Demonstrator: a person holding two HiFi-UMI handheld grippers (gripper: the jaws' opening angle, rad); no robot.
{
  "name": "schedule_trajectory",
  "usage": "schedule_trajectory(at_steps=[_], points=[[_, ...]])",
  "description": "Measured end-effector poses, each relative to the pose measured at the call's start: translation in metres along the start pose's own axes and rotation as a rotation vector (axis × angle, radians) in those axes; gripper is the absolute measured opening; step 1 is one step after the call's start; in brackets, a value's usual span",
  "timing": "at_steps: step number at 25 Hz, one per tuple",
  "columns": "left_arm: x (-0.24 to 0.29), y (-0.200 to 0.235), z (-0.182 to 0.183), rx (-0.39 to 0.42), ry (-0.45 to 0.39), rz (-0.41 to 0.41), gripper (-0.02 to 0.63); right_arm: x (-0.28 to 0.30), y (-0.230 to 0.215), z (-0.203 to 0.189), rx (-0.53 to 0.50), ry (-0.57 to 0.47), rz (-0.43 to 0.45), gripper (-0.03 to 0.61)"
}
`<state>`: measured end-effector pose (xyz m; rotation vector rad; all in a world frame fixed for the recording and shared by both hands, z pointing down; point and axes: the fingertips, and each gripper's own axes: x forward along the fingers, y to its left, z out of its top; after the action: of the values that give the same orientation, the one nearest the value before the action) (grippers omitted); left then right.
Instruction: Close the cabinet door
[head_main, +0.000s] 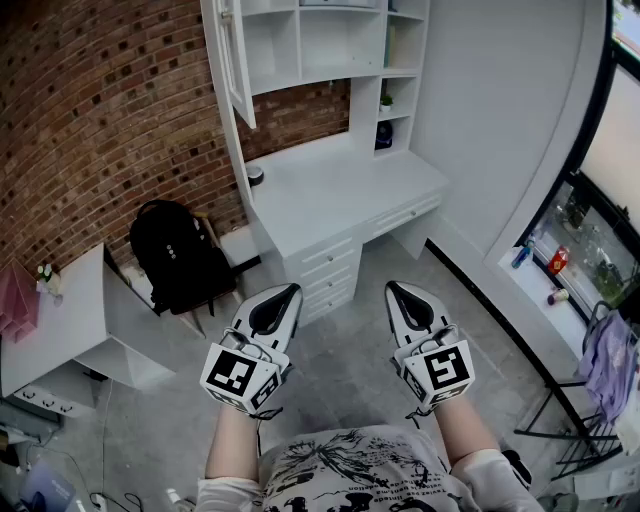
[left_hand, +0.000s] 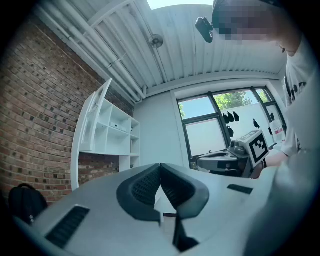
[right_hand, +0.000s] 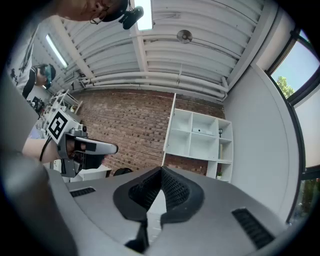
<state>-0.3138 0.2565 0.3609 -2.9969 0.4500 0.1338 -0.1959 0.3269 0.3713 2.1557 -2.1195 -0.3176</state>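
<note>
A white wall cabinet (head_main: 330, 40) with open shelves stands above a white desk (head_main: 340, 195) against the brick wall. Its glass-paned door (head_main: 238, 60) hangs swung open at the left side, also seen as the door (left_hand: 97, 117) and the door (right_hand: 170, 125) edge-on. My left gripper (head_main: 283, 297) and right gripper (head_main: 400, 293) are held side by side near my body, well short of the desk, both pointing toward it. Both are shut with nothing between the jaws, as the left gripper (left_hand: 160, 167) and right gripper (right_hand: 161, 171) views show.
A black backpack (head_main: 180, 255) leans on a chair left of the desk drawers (head_main: 330, 270). A low white cabinet (head_main: 70, 325) sits at the left. Windowsill with bottles (head_main: 545, 265) and a drying rack (head_main: 600, 380) line the right. Grey floor lies between me and the desk.
</note>
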Motion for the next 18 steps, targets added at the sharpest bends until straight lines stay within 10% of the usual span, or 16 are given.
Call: schedule_trajectory(at_steps=[15, 16, 18], points=[[-0.005, 0.045, -0.005, -0.049, -0.040, -0.034, 0.014, 0.041, 0.024, 0.000, 0.012, -0.008, -0.021, 0.014], [-0.004, 0.049, -0.006, -0.054, -0.040, -0.030, 0.033, 0.044, 0.024, 0.000, 0.017, -0.008, -0.031, 0.015], [-0.002, 0.060, -0.007, -0.060, -0.048, -0.021, 0.280, 0.050, 0.024, -0.003, 0.028, -0.004, -0.048, 0.015]])
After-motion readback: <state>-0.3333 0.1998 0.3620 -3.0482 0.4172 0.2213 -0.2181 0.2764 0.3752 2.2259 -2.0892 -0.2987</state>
